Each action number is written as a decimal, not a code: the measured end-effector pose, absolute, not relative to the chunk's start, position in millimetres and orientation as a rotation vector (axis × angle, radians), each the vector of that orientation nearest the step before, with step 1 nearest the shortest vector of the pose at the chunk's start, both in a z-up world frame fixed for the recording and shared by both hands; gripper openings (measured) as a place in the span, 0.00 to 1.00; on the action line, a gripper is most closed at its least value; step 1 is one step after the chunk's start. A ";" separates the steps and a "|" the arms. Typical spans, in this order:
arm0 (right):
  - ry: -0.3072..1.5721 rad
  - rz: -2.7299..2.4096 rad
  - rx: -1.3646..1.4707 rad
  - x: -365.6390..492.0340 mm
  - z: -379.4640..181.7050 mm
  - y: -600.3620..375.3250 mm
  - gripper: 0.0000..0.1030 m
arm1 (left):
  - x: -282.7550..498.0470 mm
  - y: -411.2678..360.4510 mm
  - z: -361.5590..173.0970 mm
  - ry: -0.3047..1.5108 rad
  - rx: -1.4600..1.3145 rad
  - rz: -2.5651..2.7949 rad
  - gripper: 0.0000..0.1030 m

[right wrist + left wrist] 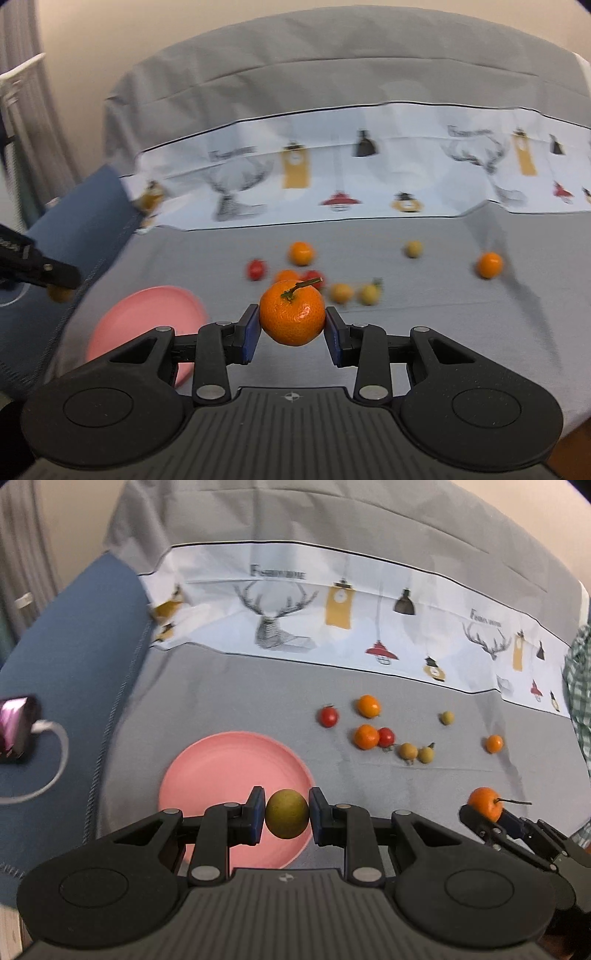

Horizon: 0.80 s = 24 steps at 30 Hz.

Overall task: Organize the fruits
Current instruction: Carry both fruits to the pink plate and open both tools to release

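**Left wrist view: both grippers loaded, remaining fruit loose on the cloth**

The left gripper (287, 814) is seen clamped on a yellow-green fruit (287, 813), which is pinched between the two blue pads (257, 814) and held above the near part of the pink plate (221, 760). Whether the fruit touches the plate cannot be told. The plate is set on the grey cloth (229, 694), left of the scattered fruit.

The right gripper (292, 325) is closed on a stemmed mandarin (292, 316), gripped at both sides with the stem pointing up and to the right. It is held over bare cloth, right of the plate. The same mandarin is visible at the right edge of the left wrist view.

Loose fruit is recorded on the cloth beyond the plate: a cherry tomato (328, 716), an upper mandarin (368, 706), a lower mandarin (366, 736) touching a second tomato (386, 737), and two yellowish fruits (408, 751) lying side by side. A small green fruit (447, 717) and a small mandarin (494, 744) are found well apart to the right.

A printed cloth band (332, 620) is laid across the back. A device with a white cable (16, 727) is noted on the blue surface (74, 646) at left. The right wrist view is motion-blurred.
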State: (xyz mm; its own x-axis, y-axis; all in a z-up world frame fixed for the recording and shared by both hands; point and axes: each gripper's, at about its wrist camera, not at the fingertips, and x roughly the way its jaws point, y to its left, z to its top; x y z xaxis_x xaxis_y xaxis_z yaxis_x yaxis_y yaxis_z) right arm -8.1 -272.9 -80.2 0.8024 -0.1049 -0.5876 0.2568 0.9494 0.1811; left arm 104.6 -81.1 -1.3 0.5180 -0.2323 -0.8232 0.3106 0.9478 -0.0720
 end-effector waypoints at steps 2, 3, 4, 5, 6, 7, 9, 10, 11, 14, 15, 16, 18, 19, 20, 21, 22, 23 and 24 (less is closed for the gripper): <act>0.619 -0.150 0.248 -5.2 -77.9 -254.9 0.37 | 99.5 -68.7 -2.2 0.976 0.084 -0.298 0.27; 0.624 -0.129 0.241 -3.3 -77.1 -246.2 0.37 | 97.6 -62.6 -3.7 0.978 0.082 -0.289 0.27; 0.628 -0.109 0.232 -1.1 -76.1 -238.2 0.37 | 95.8 -55.7 -5.8 0.983 0.078 -0.282 0.27; 0.634 -0.085 0.221 0.5 -75.8 -228.2 0.37 | 94.1 -49.2 -7.9 0.988 0.070 -0.276 0.27; 0.640 -0.068 0.212 2.5 -75.8 -220.7 0.37 | 92.3 -43.0 -10.4 0.993 0.063 -0.271 0.27; 0.646 -0.054 0.205 4.5 -75.6 -213.5 0.37 | 90.7 -37.9 -13.0 0.997 0.058 -0.265 0.27; 0.659 -0.026 0.192 8.9 -76.2 -200.0 0.37 | 87.9 -28.5 -18.5 1.001 0.052 -0.256 0.27; 0.664 -0.017 0.186 10.8 -76.9 -194.2 0.37 | 87.5 -26.2 -21.4 1.004 0.052 -0.255 0.27; 0.672 -0.007 0.175 13.6 -77.7 -188.4 0.37 | 87.2 -23.2 -24.5 1.007 0.051 -0.251 0.27; 0.694 0.012 0.148 22.1 -82.2 -176.6 0.37 | 90.7 -14.9 -33.1 1.020 0.042 -0.239 0.27; 0.701 0.017 0.144 26.1 -84.0 -173.9 0.37 | 93.3 -12.2 -35.6 1.023 0.037 -0.234 0.27; 0.707 0.019 0.140 29.2 -85.2 -172.0 0.37 | 96.1 -10.4 -38.0 1.026 0.034 -0.231 0.27; 0.720 0.023 0.134 36.0 -88.9 -169.5 0.37 | 101.1 -7.7 -42.6 1.034 0.030 -0.224 0.27; 0.725 0.026 0.128 40.0 -90.8 -167.9 0.37 | 104.1 -7.1 -45.3 1.040 0.029 -0.223 0.27; 0.730 0.028 0.120 43.1 -92.7 -166.0 0.37 | 107.3 -7.3 -47.6 1.045 0.029 -0.221 0.27; 0.735 0.032 0.113 45.8 -95.0 -164.9 0.37 | 109.6 -7.2 -50.3 1.049 0.031 -0.219 0.27; 0.742 0.035 0.111 48.9 -97.1 -163.8 0.37 | 112.2 -7.7 -52.9 1.052 0.035 -0.217 0.27; 0.750 0.037 0.111 51.7 -100.1 -163.5 0.37 | 114.6 -8.3 -55.7 1.054 0.039 -0.215 0.27; 0.756 0.037 0.111 54.2 -102.5 -163.0 0.37 | 117.2 -9.3 -58.1 1.056 0.043 -0.214 0.27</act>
